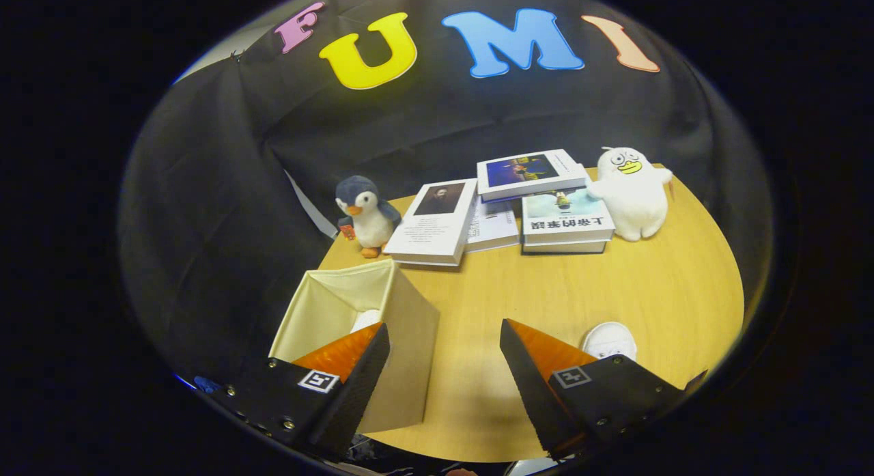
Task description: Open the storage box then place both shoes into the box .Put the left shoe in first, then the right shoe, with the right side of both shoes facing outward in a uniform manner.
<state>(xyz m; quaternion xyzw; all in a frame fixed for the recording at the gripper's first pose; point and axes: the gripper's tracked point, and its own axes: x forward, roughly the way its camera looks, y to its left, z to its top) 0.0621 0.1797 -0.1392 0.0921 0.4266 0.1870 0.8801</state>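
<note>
The tool (444,367) is held wide open above the desk (683,285), with nothing between its fingers. The storage box (410,339), a fabric-lined box already open at the top, stands at the desk's near left edge, partly behind the left finger (355,373). A pale rounded shape inside it is judged to be one shoe (367,319), though too little is exposed to be sure. The second shoe (610,341), white, lies on the desk just beyond the right finger (539,373). The step in hand is judged to be fetching this shoe: the open fingers are best swung right and lowered astride it, so that it can be carried to the box in the required facing. Books (437,223) and two plush toys, a penguin (367,215) and a white duck (631,189), are set well beyond.
</note>
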